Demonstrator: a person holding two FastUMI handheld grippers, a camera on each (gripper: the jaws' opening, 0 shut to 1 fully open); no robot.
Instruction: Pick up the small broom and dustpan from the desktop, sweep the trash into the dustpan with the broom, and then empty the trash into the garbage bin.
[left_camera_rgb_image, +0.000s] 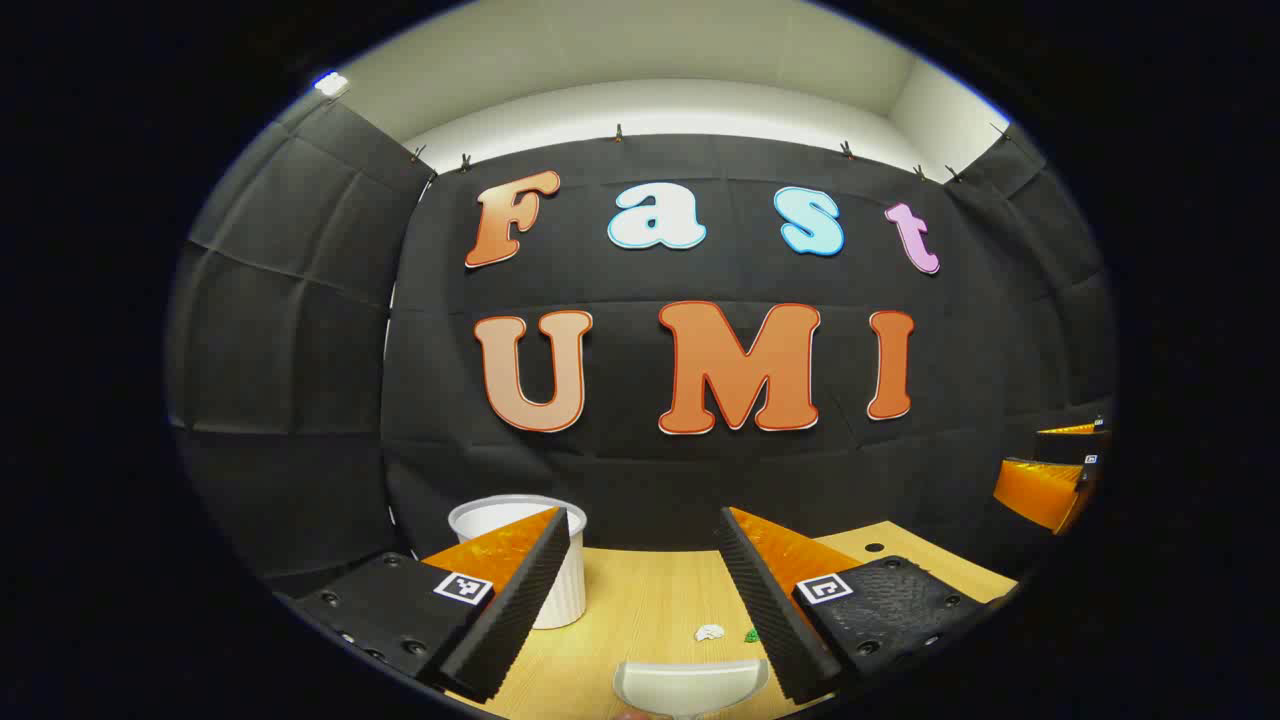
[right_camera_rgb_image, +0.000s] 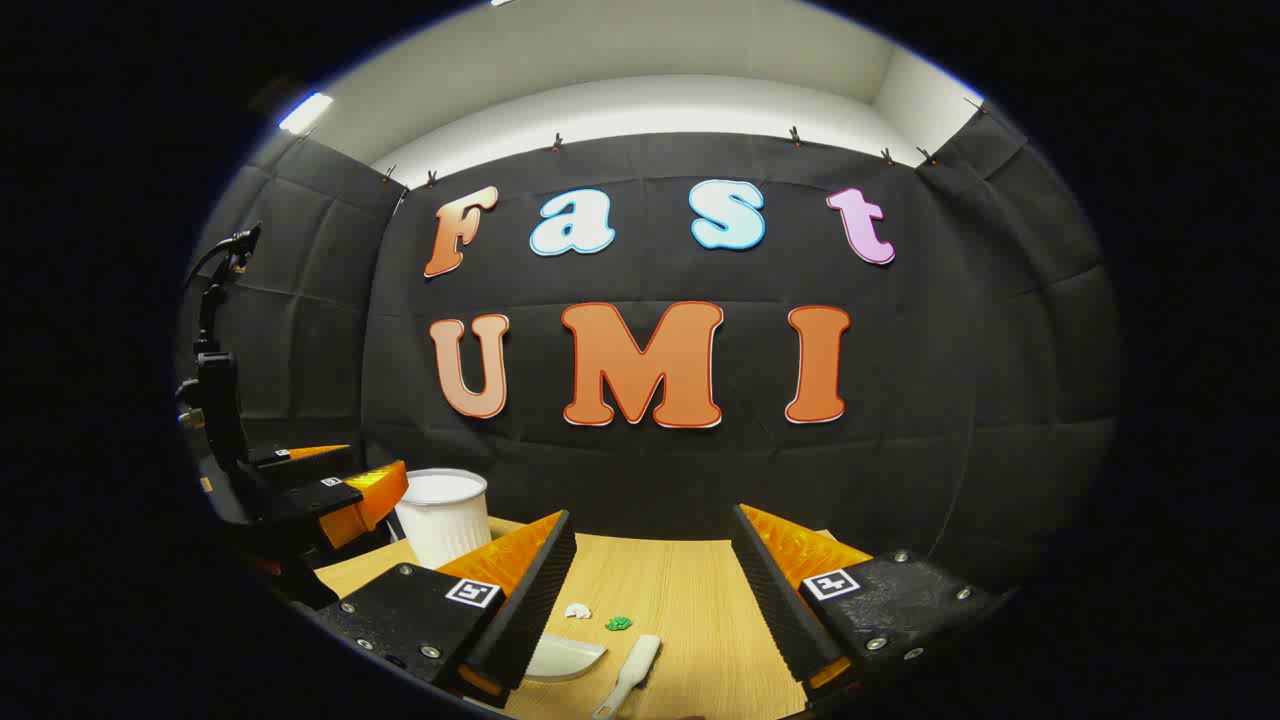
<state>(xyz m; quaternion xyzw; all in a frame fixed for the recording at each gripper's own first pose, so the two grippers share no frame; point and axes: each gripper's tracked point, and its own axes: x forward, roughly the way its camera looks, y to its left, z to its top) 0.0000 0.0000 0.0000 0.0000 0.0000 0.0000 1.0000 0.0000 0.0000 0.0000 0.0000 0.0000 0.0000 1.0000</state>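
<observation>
Left tool (left_camera_rgb_image: 640, 590) spread above dustpan (left_camera_rgb_image: 690, 685) | right tool (right_camera_rgb_image: 650, 600) spread above broom (right_camera_rgb_image: 630, 675) | scraps (right_camera_rgb_image: 600, 615) near bin (right_camera_rgb_image: 445, 515) on worktop (right_camera_rgb_image: 680, 590) | lower squarely, straddle each handle before pinching.

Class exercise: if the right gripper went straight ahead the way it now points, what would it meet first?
Probably nothing on the desk. The right gripper, open, points level over the light wooden desktop, above the small white broom and white and green trash scraps. Its line seems to end at the black cloth wall; depth is unclear.
</observation>
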